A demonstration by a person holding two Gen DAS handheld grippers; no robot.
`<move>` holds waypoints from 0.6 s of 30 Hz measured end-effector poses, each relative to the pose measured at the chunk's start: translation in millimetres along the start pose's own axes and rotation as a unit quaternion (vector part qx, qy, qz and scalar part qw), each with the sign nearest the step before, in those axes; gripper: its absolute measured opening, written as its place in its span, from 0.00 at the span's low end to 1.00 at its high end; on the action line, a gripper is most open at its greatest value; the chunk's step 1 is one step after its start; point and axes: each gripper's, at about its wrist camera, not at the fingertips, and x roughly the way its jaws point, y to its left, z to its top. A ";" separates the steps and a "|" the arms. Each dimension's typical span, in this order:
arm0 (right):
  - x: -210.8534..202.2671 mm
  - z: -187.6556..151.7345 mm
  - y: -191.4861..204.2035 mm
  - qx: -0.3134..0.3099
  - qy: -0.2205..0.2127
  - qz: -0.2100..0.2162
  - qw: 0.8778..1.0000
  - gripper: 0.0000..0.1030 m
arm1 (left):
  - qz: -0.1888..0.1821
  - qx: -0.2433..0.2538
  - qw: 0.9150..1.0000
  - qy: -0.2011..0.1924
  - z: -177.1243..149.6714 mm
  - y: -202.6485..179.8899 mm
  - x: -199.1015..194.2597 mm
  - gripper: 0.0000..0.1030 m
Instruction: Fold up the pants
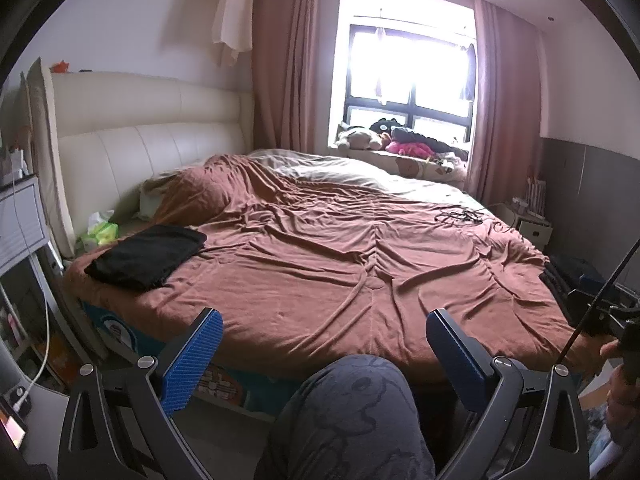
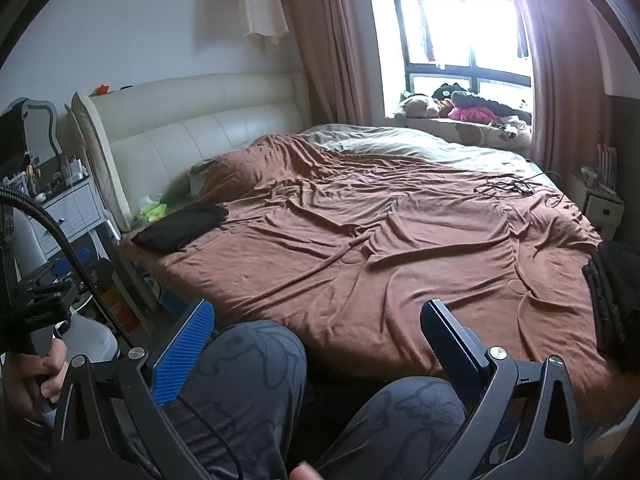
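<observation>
Both the left gripper (image 1: 324, 344) and right gripper (image 2: 316, 336) are held wide open, nothing gripped. Folded black pants (image 1: 148, 256) are seen at 10 o'clock on the bed (image 1: 360, 280), near the edge. Soft, floppy fabric is expected, best pinched at the waistband corners. No readable writing is made out.

Black pants (image 1: 146, 256) lie folded into a flat, roughly rectangular stack at the near-left corner of the bed, close to the headboard end, resting on the brown cover. Edges are fairly even; fabric appears dark and plain. Nothing touches them.
</observation>
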 end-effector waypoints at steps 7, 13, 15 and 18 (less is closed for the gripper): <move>0.8 1.1 -0.8 -0.002 0.000 0.002 1.000 1.00 | 0.000 0.000 1.000 -0.001 0.2 0.4 -1.4 1.00; 0.6 1.4 -0.3 -0.003 -0.001 0.000 1.000 1.00 | -0.001 0.000 1.000 -0.001 0.4 0.3 -1.7 1.00; 1.1 1.4 -1.1 -0.002 -0.001 -0.001 1.000 1.00 | 0.001 0.000 1.000 0.000 0.5 0.2 -1.0 1.00; 1.0 1.3 -1.5 -0.001 0.001 -0.004 1.000 1.00 | -0.001 -0.001 1.000 0.000 0.2 0.2 -1.1 1.00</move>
